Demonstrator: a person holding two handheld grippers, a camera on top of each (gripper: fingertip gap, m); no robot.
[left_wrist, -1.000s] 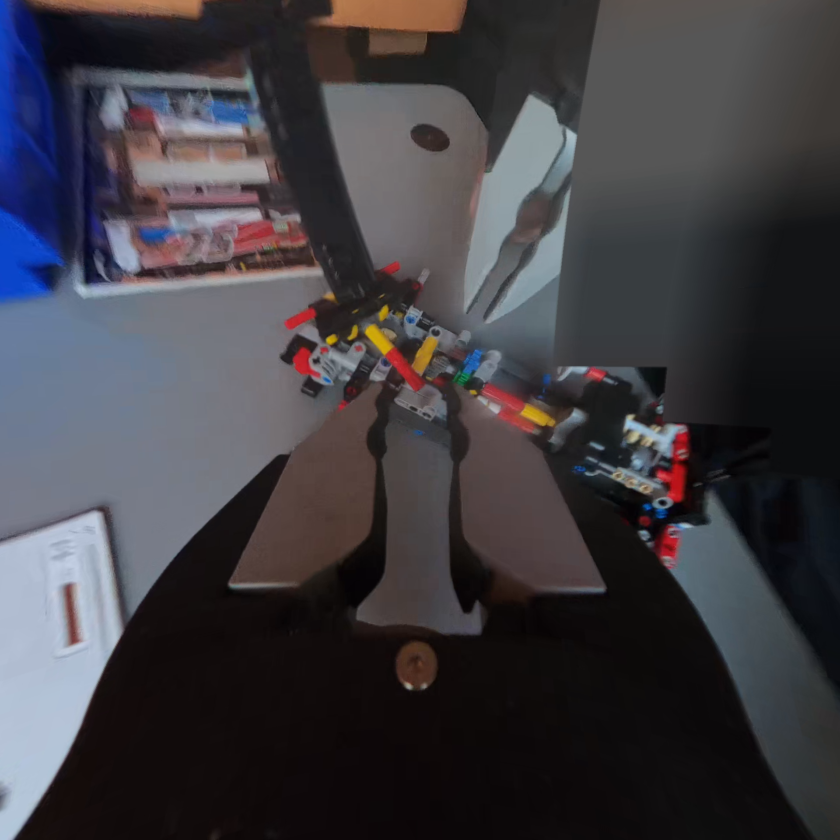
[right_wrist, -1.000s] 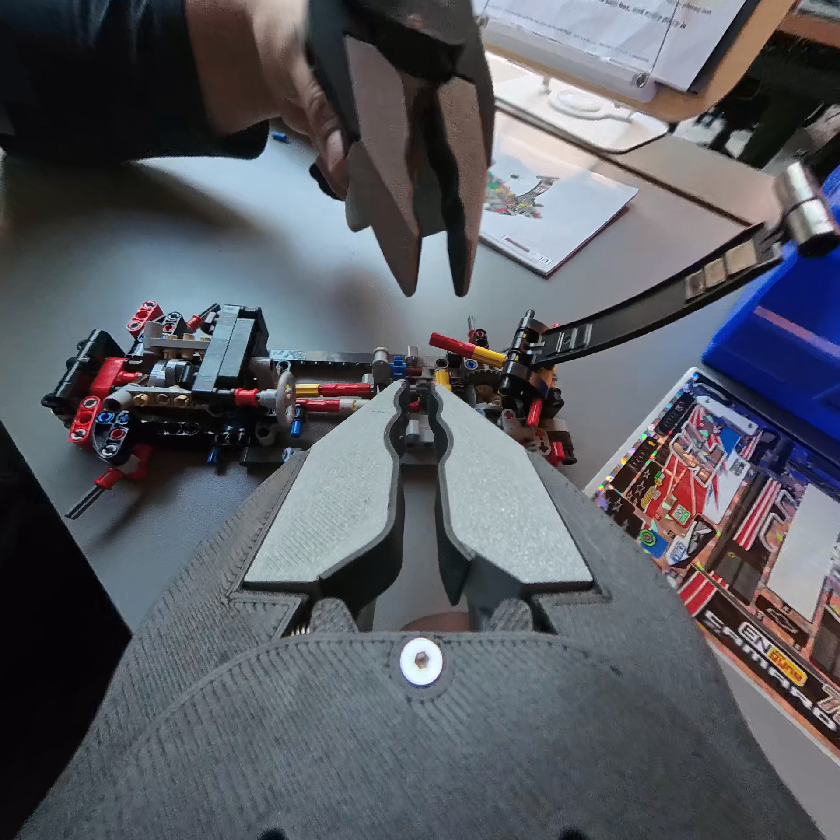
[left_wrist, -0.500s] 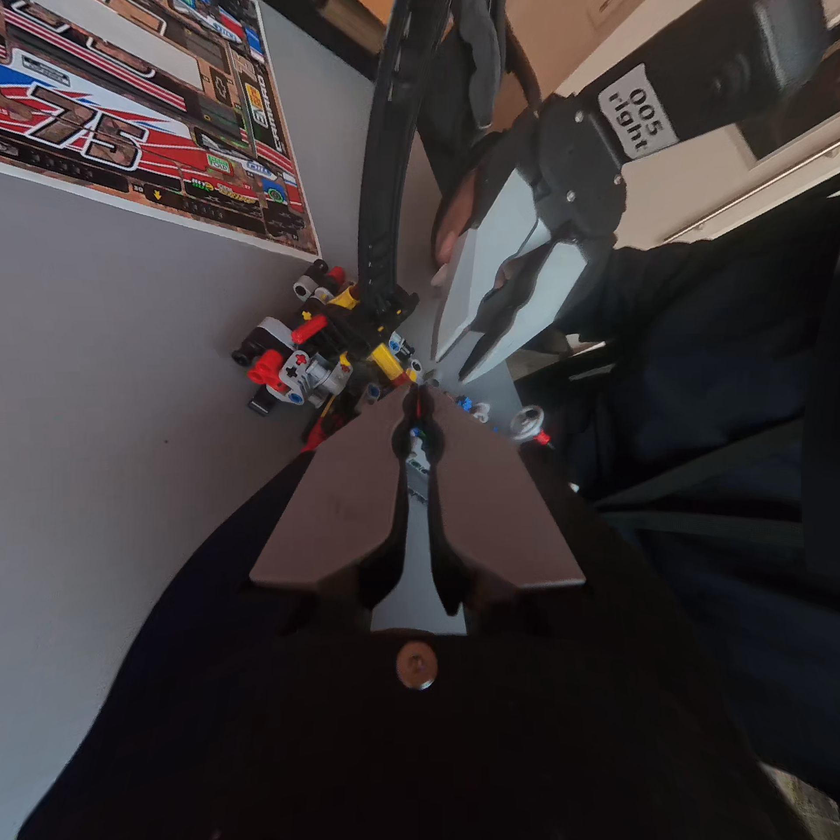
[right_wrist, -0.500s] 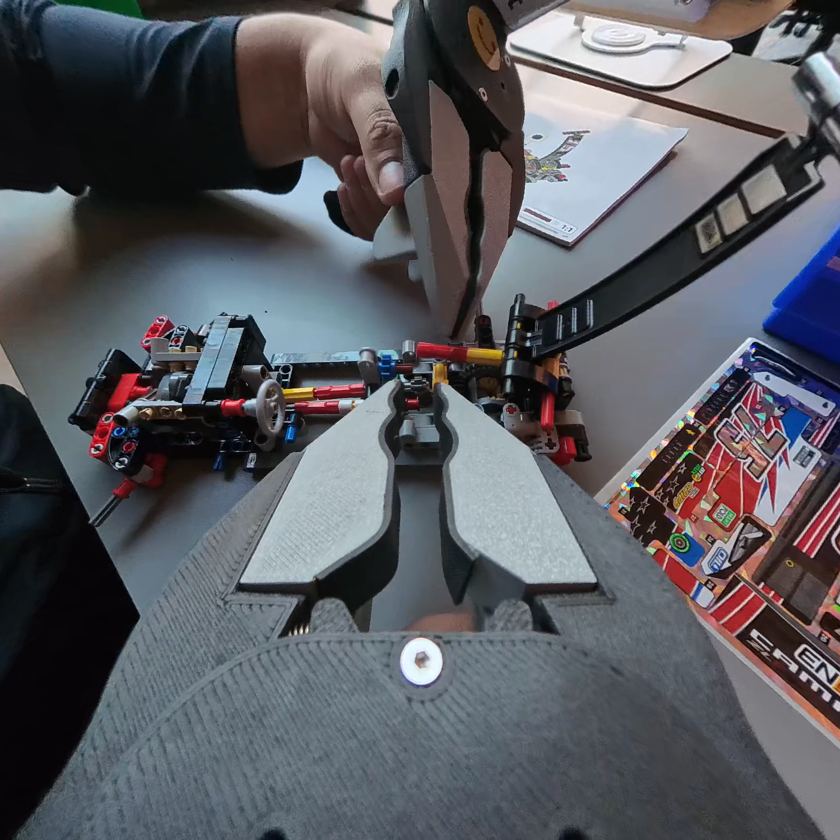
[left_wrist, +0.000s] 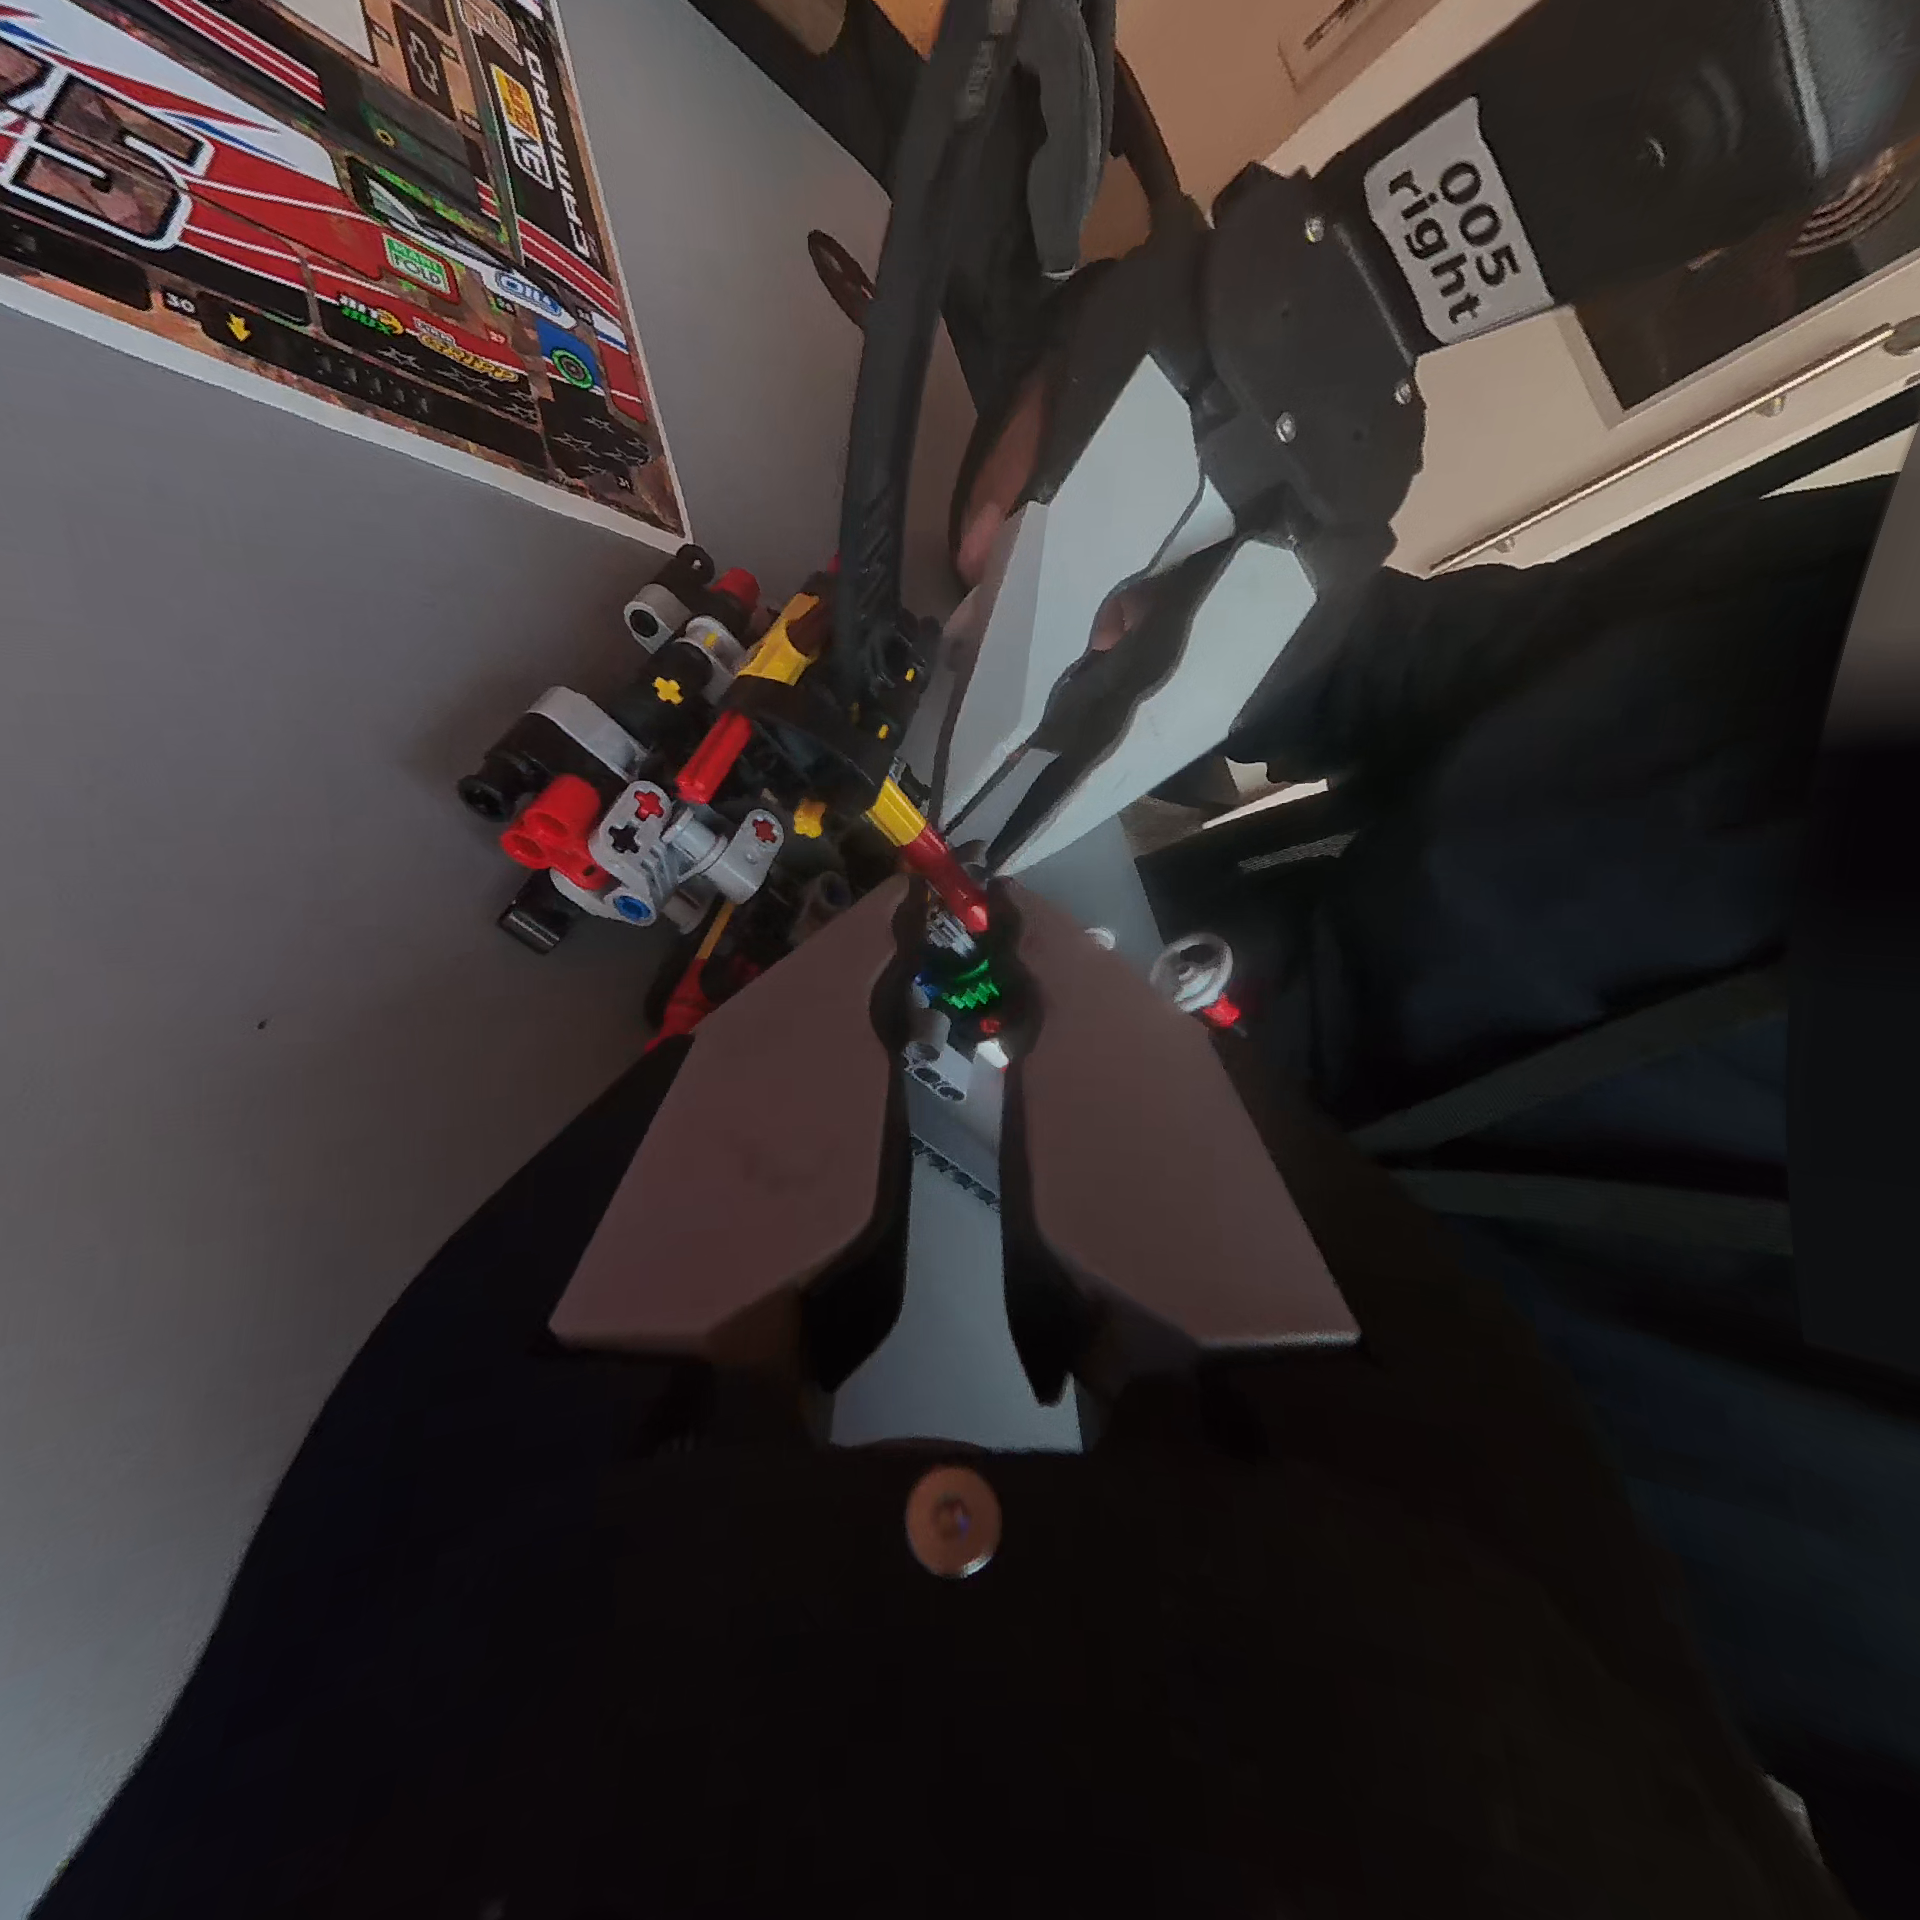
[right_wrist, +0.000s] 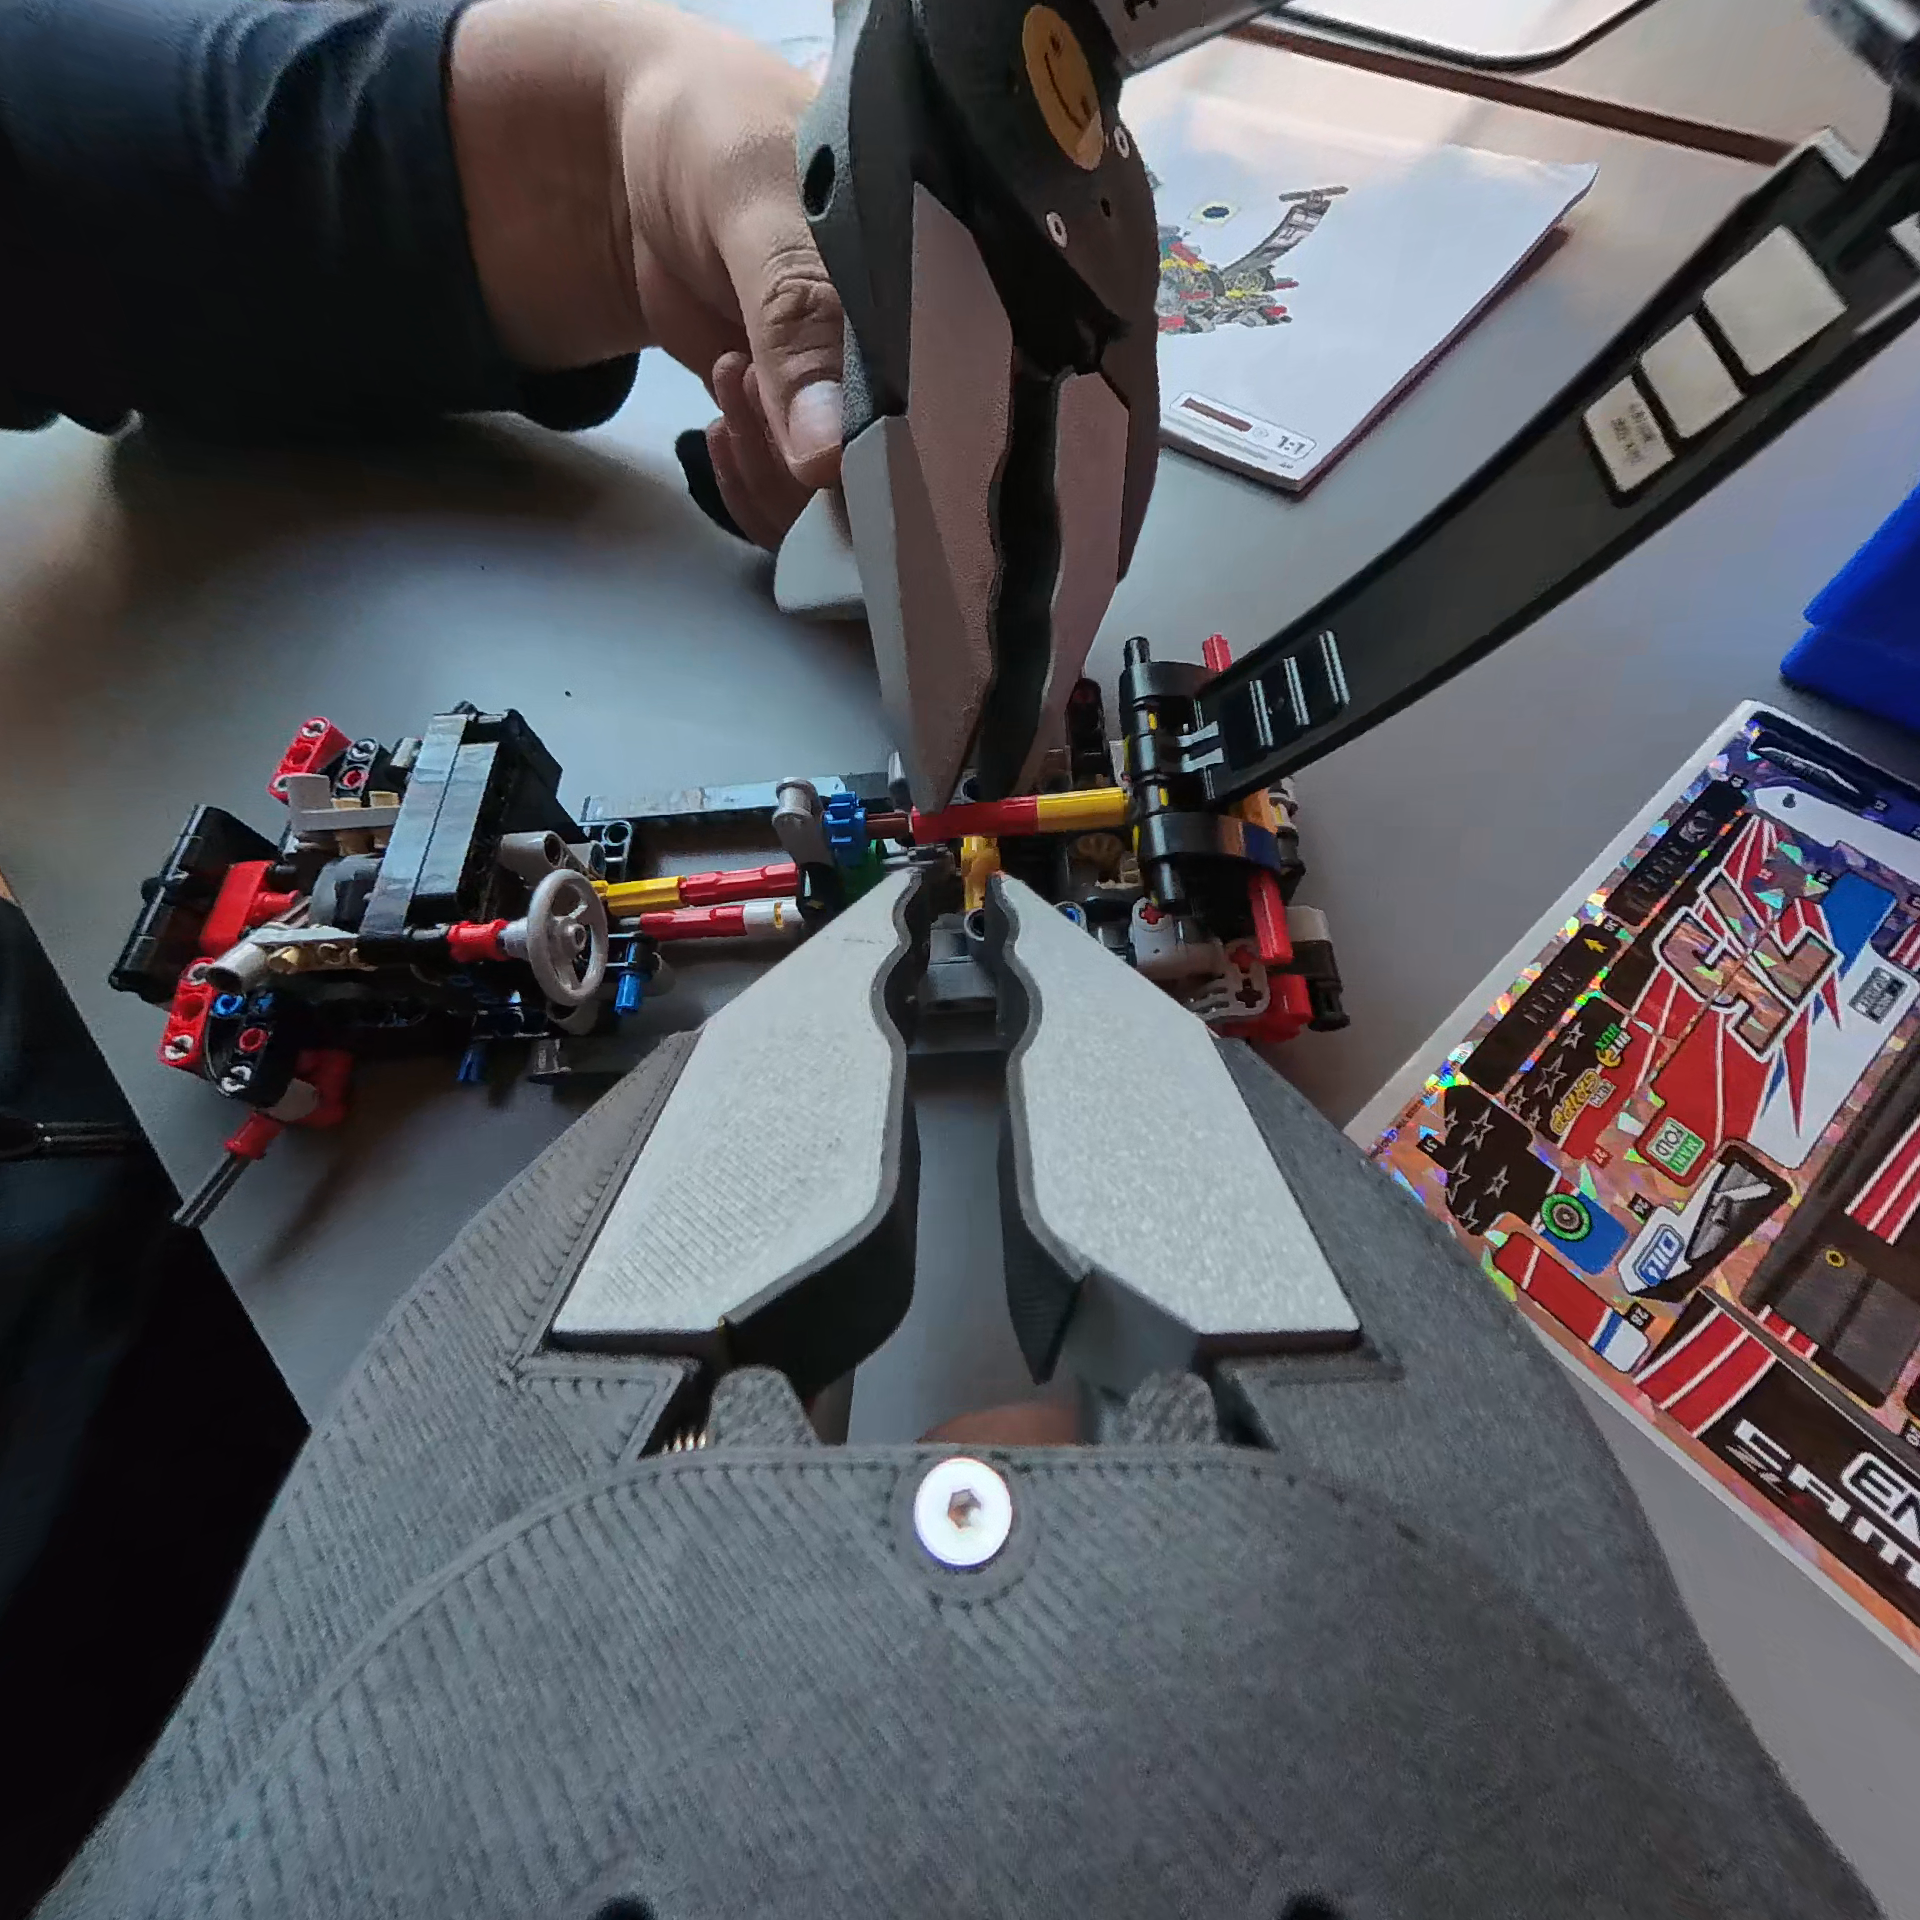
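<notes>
Where the right gripper (right_wrist: 951, 883) is seen along its own fingers, the jaws are drawn in to a narrow slot, and a dark grey beam (right_wrist: 956, 977) of the brick-built model (right_wrist: 436, 831) fills that slot, with both pads apparently laid against it. The left gripper (left_wrist: 945, 894) is brought down from above by a hand (right_wrist: 675, 229). Its tips are set almost together at the end of a red and yellow axle (right_wrist: 1039, 816), but whether the axle is pinched cannot be told. A green gear (left_wrist: 971, 992) is glimpsed just behind those tips.

The model lies lengthwise on the grey table (right_wrist: 520, 623), with a grey steering wheel (right_wrist: 566, 935) on its near side and a long black panel (right_wrist: 1558, 499) hinged at one end. It is judged light, stiff and smooth, yet liable to come apart at its push-fit joints. A hold is best taken on a solid beam, not on a thin axle or pin.

A foil sticker sheet (right_wrist: 1662, 1091) lies beside the model, a printed booklet (right_wrist: 1351, 291) beyond it, and a blue bin (right_wrist: 1870, 603) at the edge. Lettering and numerals are carried by the sheet, the booklet and a white label (left_wrist: 1449, 249) on the right gripper's body; none of it is repeated.
</notes>
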